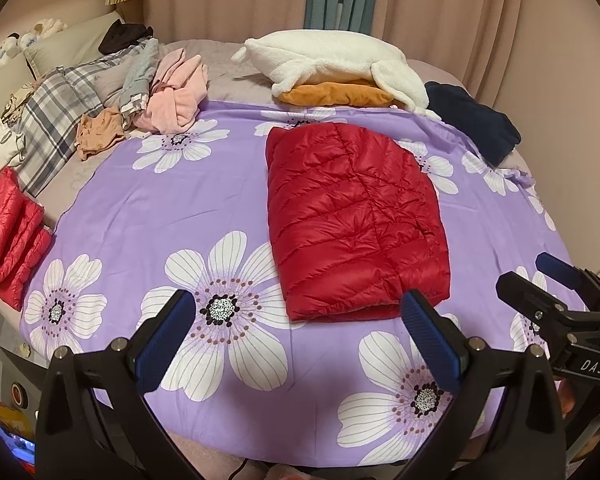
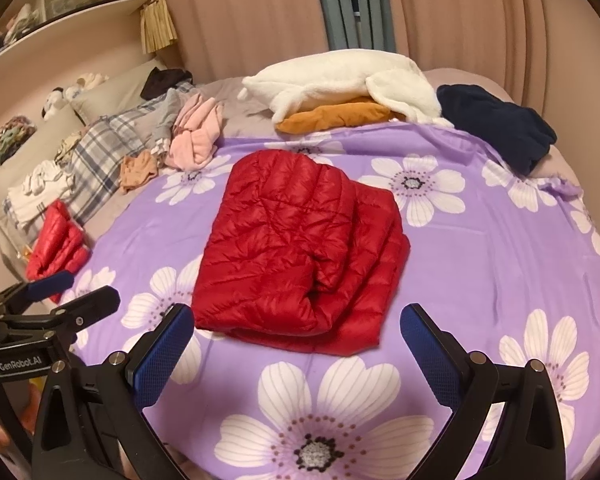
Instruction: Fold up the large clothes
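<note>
With my left gripper and right gripper both spread and empty just short of the red jacket, which lies folded on the bed, I judge folding near done; next, grasp its near hem.

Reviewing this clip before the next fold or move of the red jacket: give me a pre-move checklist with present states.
1. Left gripper open, holding nothing: ok.
2. Right gripper open, holding nothing: ok.
3. Red puffer jacket folded, lying on the floral sheet: ok.
4. Fold tidy: not ok; layers step out along its right edge.
5. Sheet beside the jacket free of other clothes: ok.
6. Folded red garment at left kept apart: ok.
</note>
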Tool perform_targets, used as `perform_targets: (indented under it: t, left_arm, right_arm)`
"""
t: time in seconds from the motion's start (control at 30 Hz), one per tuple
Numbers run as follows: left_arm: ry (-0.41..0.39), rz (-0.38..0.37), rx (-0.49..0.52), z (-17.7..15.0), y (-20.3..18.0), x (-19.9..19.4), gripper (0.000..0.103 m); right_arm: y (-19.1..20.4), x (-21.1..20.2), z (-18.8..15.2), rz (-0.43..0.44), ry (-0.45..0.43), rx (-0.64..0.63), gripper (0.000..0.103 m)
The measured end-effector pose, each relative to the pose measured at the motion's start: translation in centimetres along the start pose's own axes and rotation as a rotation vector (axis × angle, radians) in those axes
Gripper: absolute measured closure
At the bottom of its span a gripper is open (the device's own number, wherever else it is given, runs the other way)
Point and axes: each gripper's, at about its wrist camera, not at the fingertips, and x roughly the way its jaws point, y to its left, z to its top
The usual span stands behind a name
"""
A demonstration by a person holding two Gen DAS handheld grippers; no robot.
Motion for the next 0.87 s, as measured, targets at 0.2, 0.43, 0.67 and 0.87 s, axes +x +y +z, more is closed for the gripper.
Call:
perform_targets:
  t: [0.2, 0.43, 0.67, 0.87]
  left_arm:
    - [0.002, 0.001, 0.002, -0.13, -0.16, 0.10, 0.000]
    - [0.002, 0.001, 0.000, -0.29, -0.23, 0.22, 0.000]
    - [0.006, -0.005, -0.001, -0.41, -0.41, 0.26, 0.000]
    - [0.012, 0.009, -0.001, -0.38, -0.40, 0.34, 0.000]
  right_arm:
    - [-0.12, -0.06, 0.00, 0.002, -0.001, 0.003, 0.001]
    - [-0.32, -0.16, 0.04, 0.005, -0.006, 0.003, 0.001]
    - [-0.32, -0.19, 0.00, 0.005, -0.004, 0.004, 0.001]
    - [-0.26, -0.39, 0.01, 0.011, -0.009, 0.004, 0.001]
